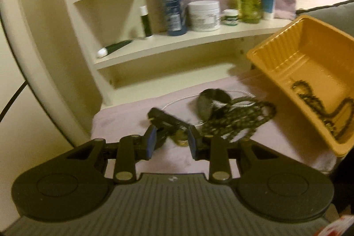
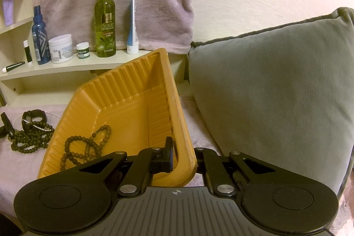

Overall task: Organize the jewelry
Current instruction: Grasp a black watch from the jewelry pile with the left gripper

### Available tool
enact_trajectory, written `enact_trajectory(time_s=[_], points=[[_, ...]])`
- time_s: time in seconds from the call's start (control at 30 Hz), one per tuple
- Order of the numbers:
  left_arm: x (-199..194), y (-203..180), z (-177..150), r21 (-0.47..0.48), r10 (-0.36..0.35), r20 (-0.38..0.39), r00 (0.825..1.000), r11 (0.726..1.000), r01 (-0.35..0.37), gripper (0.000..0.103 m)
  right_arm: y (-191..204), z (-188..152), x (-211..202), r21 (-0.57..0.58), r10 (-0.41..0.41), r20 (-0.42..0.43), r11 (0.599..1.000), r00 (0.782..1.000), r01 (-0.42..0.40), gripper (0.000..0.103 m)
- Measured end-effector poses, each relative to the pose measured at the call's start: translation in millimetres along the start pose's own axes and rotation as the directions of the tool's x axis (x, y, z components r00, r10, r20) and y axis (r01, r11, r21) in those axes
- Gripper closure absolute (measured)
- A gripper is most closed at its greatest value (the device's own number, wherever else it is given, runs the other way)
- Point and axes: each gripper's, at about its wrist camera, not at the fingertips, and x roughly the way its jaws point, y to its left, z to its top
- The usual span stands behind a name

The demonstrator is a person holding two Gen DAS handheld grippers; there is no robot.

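Jaws of the left gripper [image 1: 171, 143] stand apart, empty, over a beads pile [image 1: 239, 121] on the cloth [image 1: 124, 123]. Right gripper [image 2: 177, 156] is clamped on the tilted tray's [image 2: 132, 85] rim, beads [image 2: 86, 147] inside.

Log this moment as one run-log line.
left gripper: open, over jewelry pile | right gripper: shut on tray rim | beads in tray
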Motion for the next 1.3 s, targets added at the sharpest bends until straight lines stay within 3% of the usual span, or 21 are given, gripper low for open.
enact_trajectory(time_s=[0.13,0.2,0.37,0.67,1.0,1.3], points=[[8,5,-7,0.047,0.04,-0.015,0.999,0.998,-0.04,0.075,0,0,1,-0.004,-0.002,-0.003,1.0,1.0,0.002,0.095],[15,8,-11,0.108,0.044,-0.024,0.999,0.993,-0.042,0.067,-1,0,2,-0.006,-0.004,-0.006,1.0,1.0,0.004,0.095],[33,20,-20,0.22,0.008,-0.057,0.998,0.976,0.005,0.061,-2,-1,5,-0.014,-0.013,-0.013,1.0,1.0,0.013,0.095],[58,41,-21,0.26,-0.078,-0.117,0.99,0.96,0.106,0.061,-4,-2,8,-0.012,-0.022,-0.026,1.0,0.999,0.022,0.095],[52,46,-21,0.209,-0.105,-0.15,0.983,0.968,0.136,0.075,-1,1,6,-0.015,-0.018,-0.021,1.0,1.0,0.018,0.096],[29,38,-25,0.07,-0.138,-0.142,0.98,0.986,0.149,0.081,-2,0,1,-0.003,-0.009,-0.011,1.0,1.0,0.009,0.096]])
